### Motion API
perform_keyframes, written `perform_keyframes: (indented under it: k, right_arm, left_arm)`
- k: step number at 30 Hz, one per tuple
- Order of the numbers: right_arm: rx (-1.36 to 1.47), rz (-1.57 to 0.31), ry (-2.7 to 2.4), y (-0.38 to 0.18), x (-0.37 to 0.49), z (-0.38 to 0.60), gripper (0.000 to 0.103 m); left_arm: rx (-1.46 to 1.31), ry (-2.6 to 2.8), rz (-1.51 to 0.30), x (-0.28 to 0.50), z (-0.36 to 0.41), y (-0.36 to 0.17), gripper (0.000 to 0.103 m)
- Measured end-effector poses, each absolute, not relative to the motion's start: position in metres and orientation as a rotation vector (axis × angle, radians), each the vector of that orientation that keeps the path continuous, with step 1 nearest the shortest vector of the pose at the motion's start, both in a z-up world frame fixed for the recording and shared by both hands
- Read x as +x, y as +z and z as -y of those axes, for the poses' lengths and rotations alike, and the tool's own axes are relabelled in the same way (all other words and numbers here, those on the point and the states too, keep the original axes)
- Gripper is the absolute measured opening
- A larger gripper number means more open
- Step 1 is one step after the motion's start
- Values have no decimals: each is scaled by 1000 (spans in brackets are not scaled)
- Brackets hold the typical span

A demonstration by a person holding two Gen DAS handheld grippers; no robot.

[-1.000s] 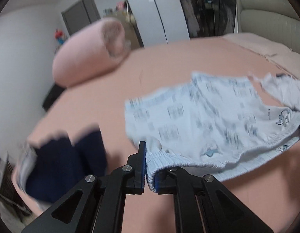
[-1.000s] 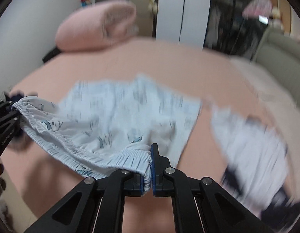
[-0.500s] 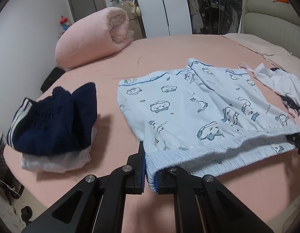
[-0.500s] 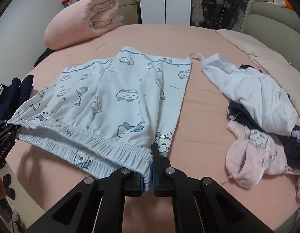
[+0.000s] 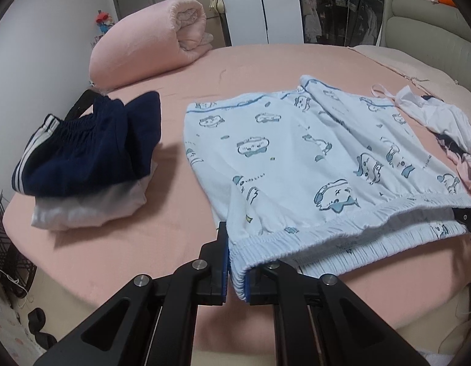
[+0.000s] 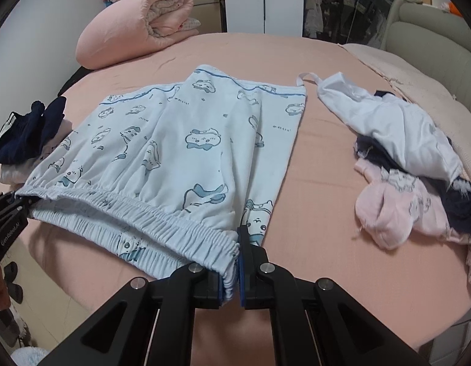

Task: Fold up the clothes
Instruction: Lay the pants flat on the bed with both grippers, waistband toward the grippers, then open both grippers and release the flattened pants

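Light blue shorts with a cartoon print lie spread flat on the pink bed; they also show in the right wrist view. My left gripper is shut on the left end of the elastic waistband. My right gripper is shut on the right end of the waistband. The waistband is stretched between them at the bed's near edge, and the leg hems point away from me.
A folded stack with navy shorts on top sits left of the blue shorts. A heap of unfolded white, pink and navy clothes lies to the right. A rolled pink duvet is at the far left. A grey headboard stands far right.
The shorts came down from a blurred swing and now lie flat and still on the bed. Both grippers kept their hold on the waistband.
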State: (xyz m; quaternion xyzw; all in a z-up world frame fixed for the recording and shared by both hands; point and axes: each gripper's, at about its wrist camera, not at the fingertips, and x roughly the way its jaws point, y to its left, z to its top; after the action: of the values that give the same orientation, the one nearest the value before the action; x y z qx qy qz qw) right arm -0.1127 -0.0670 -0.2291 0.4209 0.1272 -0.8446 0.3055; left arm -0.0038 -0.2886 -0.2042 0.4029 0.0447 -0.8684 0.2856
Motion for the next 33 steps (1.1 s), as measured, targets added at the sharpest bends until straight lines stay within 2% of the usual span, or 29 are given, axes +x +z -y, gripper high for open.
perform_keyframes:
  k: [17, 21, 23, 25, 26, 27, 29, 30, 33]
  right_arm:
    - [1110, -347, -2234, -235, -94, 57, 3]
    - [1113, -350, -2202, -235, -93, 57, 9]
    - [1117, -352, -2184, -234, -93, 56, 18]
    - [1127, -349, -2165, -233, -91, 53, 22]
    - [1130, -347, -2156, -233, -90, 52, 24]
    - [1130, -349, -2150, -232, -89, 50, 25]
    - [1119, -366, -2145, -229, -86, 46, 34]
    - [1113, -369, -2143, -227, -84, 43, 36]
    - [1092, -343, -2145, -220, -82, 34, 36]
  left_arm:
    - [1093, -2333, -121, -5, 283, -220, 8]
    - [1113, -2335, -155, -5, 286, -220, 9]
    - [1123, -2332, -181, -4, 289, -219, 10]
    - [1136, -2329, -205, -1, 291, -217, 18]
    - [1147, -2322, -216, 1, 292, -217, 27]
    - [1160, -2315, -226, 2, 293, -217, 45]
    - [1158, -2309, -240, 10, 295, -215, 67]
    - [1145, -2313, -250, 15, 296, -213, 71]
    - [1094, -2342, -362, 30, 304, -204, 72]
